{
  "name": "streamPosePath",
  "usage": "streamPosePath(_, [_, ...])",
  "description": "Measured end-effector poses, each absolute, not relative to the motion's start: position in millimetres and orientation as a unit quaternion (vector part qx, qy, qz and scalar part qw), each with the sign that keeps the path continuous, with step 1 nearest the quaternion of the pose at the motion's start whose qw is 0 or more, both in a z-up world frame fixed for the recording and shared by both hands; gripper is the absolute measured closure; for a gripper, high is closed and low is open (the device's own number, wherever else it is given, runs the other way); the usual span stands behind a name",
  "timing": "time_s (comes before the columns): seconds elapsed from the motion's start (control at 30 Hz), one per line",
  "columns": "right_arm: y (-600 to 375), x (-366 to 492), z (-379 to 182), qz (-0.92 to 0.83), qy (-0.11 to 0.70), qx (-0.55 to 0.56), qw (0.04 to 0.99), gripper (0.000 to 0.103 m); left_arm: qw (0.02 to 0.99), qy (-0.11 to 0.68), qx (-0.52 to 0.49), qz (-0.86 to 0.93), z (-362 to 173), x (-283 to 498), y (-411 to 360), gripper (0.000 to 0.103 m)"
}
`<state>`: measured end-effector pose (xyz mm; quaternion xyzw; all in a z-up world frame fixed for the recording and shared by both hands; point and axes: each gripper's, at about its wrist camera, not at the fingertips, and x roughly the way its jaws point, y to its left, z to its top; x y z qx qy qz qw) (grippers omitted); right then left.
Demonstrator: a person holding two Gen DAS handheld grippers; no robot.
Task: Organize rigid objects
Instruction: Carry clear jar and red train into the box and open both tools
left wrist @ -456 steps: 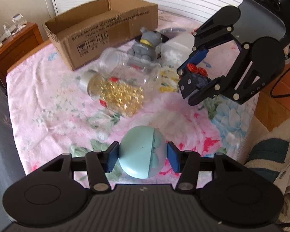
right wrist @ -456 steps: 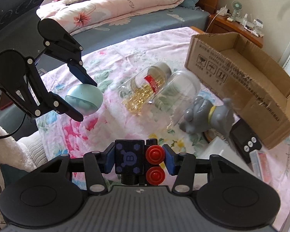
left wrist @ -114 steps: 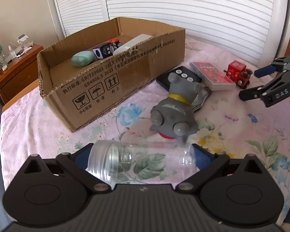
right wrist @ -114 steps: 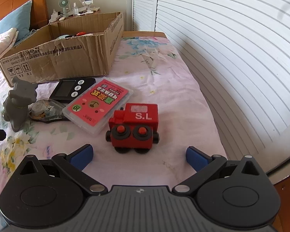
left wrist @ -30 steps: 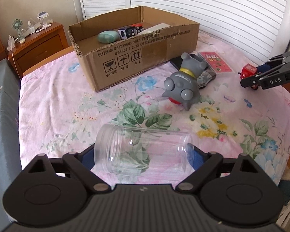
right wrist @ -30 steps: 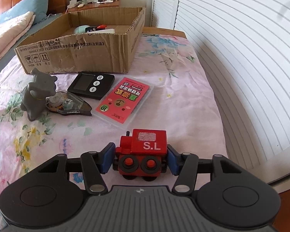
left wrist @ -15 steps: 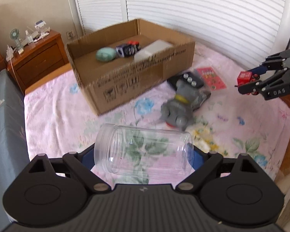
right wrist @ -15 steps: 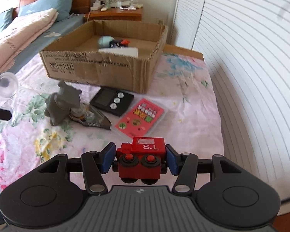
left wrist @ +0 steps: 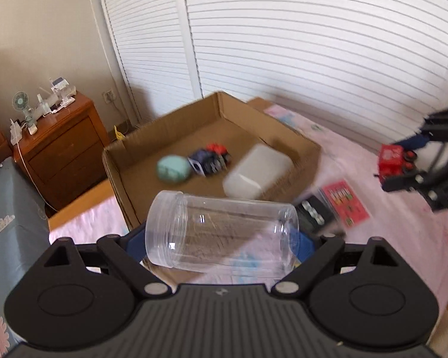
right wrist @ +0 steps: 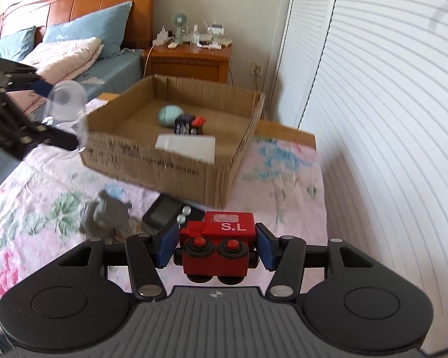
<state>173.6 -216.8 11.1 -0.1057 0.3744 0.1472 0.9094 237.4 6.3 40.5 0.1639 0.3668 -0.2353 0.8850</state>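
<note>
Change since a second ago: both held things have come up off the floral sheet (right wrist: 38,191) and nearer the cardboard box (left wrist: 301,146); the clear jar now overlaps the box's near wall in the left wrist view, where before it hung over the sheet well short of the box.
Left gripper (left wrist: 221,240): blue pads wide apart, pressed on the two ends of the clear jar (left wrist: 221,232), which lies sideways between them, its threaded mouth to the picture's left.
Jar from the right wrist view: seen end-on, left of the box's near left corner, clear of the sheet.
Right gripper (right wrist: 216,246): blue pads drawn in close, pinching the flanks of the red toy train (right wrist: 219,247), marked "S.L" on top, its two red knobs facing the camera.
Train from the left wrist view: in the air, to the right of the box, clamped in the black fingers.
Box contents: a mint egg-shaped thing (left wrist: 173,168), a dark block with red knobs (left wrist: 209,161) just beside it, a white rectangular container (left wrist: 257,171) toward the near wall.
In front of the box, on the sheet: a grey toy figure (right wrist: 104,216), a black device with round buttons (right wrist: 167,213), a pink card pack (left wrist: 345,203).
Behind the box: a wooden nightstand (right wrist: 191,59) with a small fan on it.
Sharpness: both views are motion-blurred.
</note>
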Motion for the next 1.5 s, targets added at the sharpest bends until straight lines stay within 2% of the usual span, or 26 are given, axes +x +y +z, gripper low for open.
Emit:
streamPosePath(0.27, [-208.8,196.7,22.5,0.151,0.360,-0.113,0.914,0.043,0.903,0.361,0.143,-0.184,29.3,297.5,-2.4,0.011])
streamPosePath(0.47, [-198.5,210.0,23.9,0.157,0.357,-0.116,0.913,0.043,0.913,0.353,0.131,-0.158,8.0,309.0,1.6,0.007])
streamPosePath(0.67, [-185.0,223.9,27.3,0.171,0.358,-0.114,0.911,0.043,0.908,0.373,0.095,-0.168,11.8,275.5,17.5,0.004])
streamPosePath(0.97, [-159.3,261.4,33.0,0.188,0.365,-0.112,0.905,0.043,0.909,0.375,0.108,-0.146,16.1,204.6,25.4,0.003])
streamPosePath(1.3, [-132.6,341.0,25.4,0.180,0.391,-0.111,0.896,0.043,0.933,0.337,0.032,-0.125,23.1,173.6,39.8,0.001])
streamPosePath(1.5, [-128.0,385.0,17.0,0.168,0.404,-0.093,0.895,0.043,0.931,0.351,0.008,-0.098,15.9,170.3,47.7,0.001])
